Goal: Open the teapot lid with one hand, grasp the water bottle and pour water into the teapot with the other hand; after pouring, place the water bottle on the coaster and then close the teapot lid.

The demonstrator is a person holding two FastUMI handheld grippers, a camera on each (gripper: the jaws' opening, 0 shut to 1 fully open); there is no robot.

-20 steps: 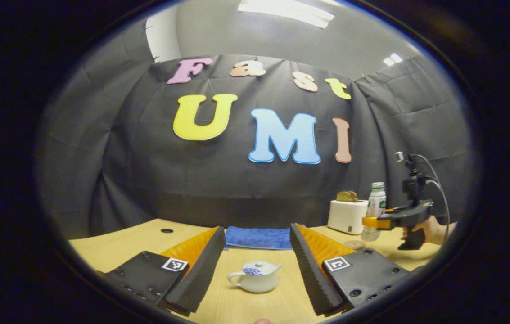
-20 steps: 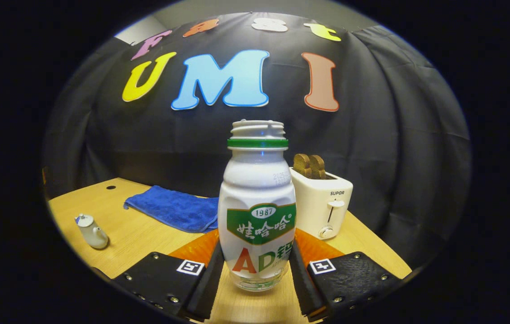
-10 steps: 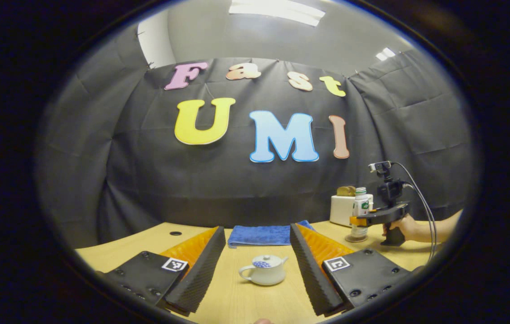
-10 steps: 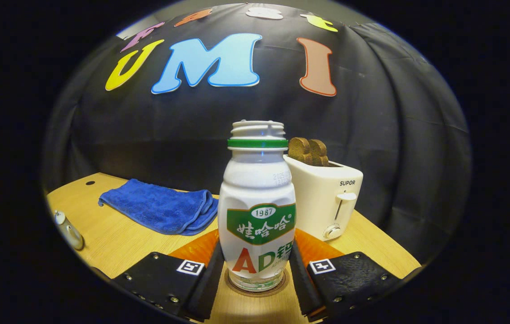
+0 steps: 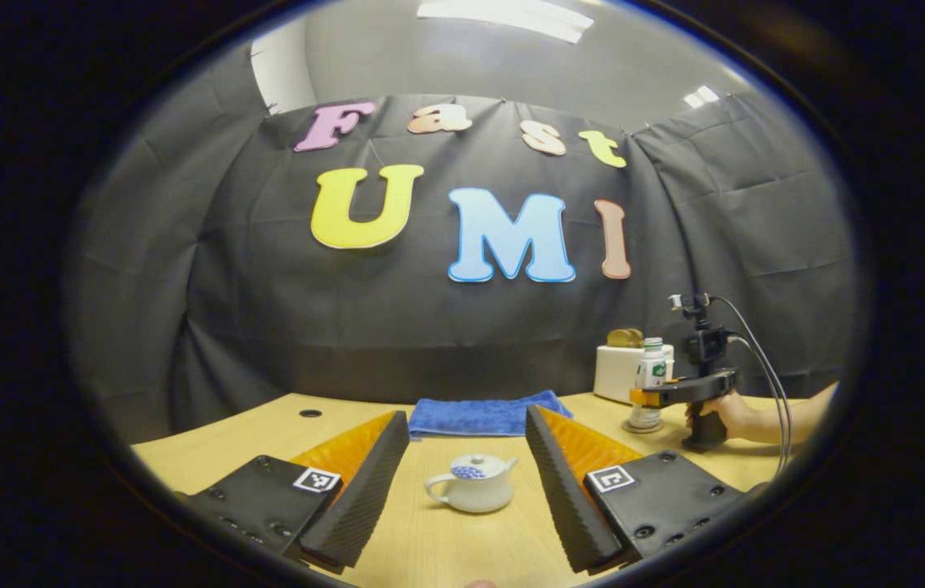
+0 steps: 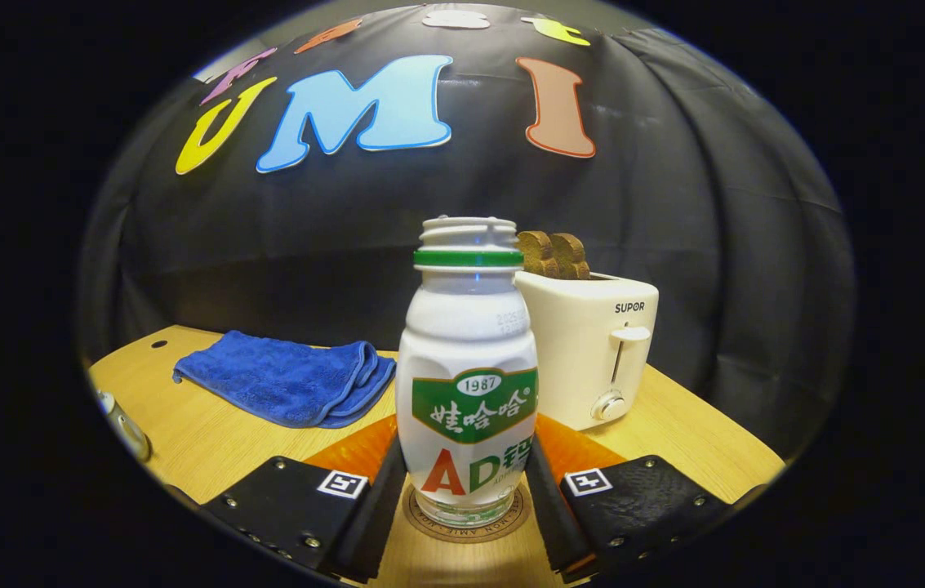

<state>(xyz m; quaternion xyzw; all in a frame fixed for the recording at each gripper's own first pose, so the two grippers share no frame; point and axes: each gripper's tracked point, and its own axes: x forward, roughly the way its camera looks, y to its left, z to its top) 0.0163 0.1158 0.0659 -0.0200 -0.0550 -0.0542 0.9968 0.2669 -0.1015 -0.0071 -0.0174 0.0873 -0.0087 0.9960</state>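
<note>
My left gripper (image 5: 466, 482) hangs wide open above the lidded teapot (image 5: 472, 483) with bare table (image 5: 209, 437) around, while my right gripper (image 6: 466, 498) clamps the water bottle (image 6: 468, 371) on the coaster (image 6: 503, 523): letting go crookedly could tip it against the toaster (image 6: 593, 343) just behind.

Staged recording booth, black cloth wall (image 5: 266, 327), wooden table (image 6: 209, 433), toaster (image 6: 593, 343), ceiling light panel (image 5: 503, 12)

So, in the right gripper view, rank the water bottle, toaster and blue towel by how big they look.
1. water bottle, nearest the camera, so apparent size only
2. toaster and blue towel: too alike to rank
</note>
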